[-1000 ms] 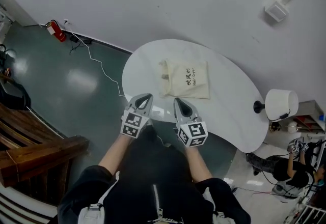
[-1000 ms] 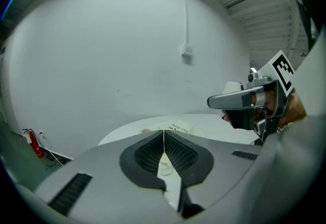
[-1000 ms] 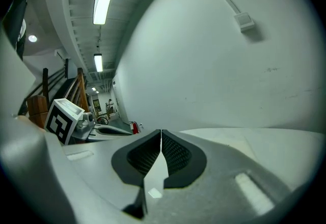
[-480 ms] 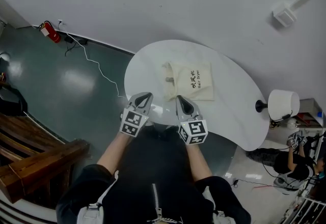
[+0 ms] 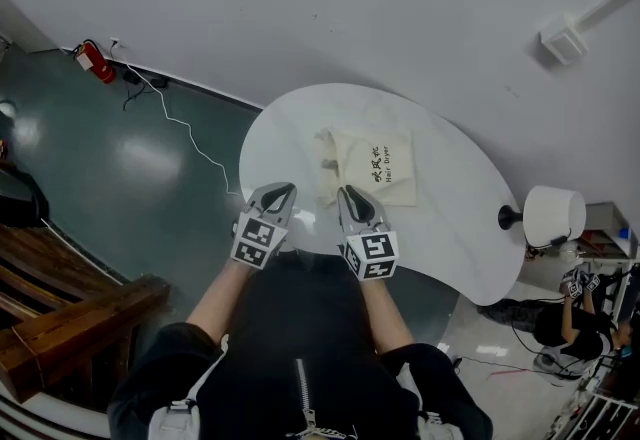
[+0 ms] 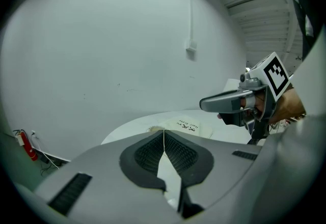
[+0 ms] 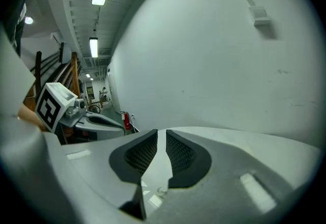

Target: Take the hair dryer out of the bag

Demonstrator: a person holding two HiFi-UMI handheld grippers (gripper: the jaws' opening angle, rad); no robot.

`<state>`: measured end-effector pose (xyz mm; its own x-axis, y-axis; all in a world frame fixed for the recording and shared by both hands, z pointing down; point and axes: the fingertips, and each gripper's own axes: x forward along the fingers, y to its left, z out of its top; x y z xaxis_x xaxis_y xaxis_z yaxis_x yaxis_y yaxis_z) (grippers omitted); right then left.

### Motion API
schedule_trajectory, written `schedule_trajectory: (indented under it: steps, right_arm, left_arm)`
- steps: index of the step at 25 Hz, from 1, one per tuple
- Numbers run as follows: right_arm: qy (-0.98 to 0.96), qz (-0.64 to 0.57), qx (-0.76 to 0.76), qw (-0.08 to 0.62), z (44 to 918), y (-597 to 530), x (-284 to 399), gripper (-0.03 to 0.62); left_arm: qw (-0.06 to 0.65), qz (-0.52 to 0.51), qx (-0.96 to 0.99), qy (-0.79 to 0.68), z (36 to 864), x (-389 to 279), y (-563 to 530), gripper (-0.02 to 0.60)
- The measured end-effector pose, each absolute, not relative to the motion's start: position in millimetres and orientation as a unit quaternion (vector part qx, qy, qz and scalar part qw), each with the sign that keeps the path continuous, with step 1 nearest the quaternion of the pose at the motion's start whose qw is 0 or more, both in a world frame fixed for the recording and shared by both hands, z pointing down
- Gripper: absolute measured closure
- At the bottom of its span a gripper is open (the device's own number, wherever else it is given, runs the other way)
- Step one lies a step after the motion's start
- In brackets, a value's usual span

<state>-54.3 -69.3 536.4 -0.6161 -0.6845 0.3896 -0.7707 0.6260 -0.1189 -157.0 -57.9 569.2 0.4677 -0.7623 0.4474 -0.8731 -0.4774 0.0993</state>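
Note:
A cream cloth bag (image 5: 372,166) printed "Hair Dryer" lies flat on the white table (image 5: 450,228); no hair dryer shows outside it. My left gripper (image 5: 276,194) hovers over the table's near edge, left of the bag, with its jaws touching and nothing in them (image 6: 164,132). In the left gripper view the bag (image 6: 184,126) lies just beyond its tips. My right gripper (image 5: 350,196) sits at the bag's near left corner. Its jaws have just been opening and now stand slightly apart, with nothing between them (image 7: 162,134).
A white lamp (image 5: 552,208) stands past the table's right end. A red fire extinguisher (image 5: 92,60) and a cable lie on the green floor at left. Wooden steps (image 5: 60,298) are at lower left. A person (image 5: 560,323) crouches at lower right.
Both grippers have edged forward over the table's near edge, and the right one's tips are now closer to the bag's corner.

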Motion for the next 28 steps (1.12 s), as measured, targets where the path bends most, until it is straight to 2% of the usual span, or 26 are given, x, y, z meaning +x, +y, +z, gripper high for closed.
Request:
schedule_trajectory:
  steps: [10, 28]
  right_arm:
    - [-0.873, 0.127, 0.406, 0.238, 593.2, -114.6, -56.1, 0.452]
    - [-0.855, 0.157, 0.376, 0.319, 655.2, -137.0, -61.3, 0.414]
  left_arm:
    - [0.18, 0.187, 0.825, -0.501, 584.5, -162.5, -85.9, 0.568]
    - [0.214, 0.214, 0.824, -0.48, 616.0, -158.9, -104.4, 0.568]
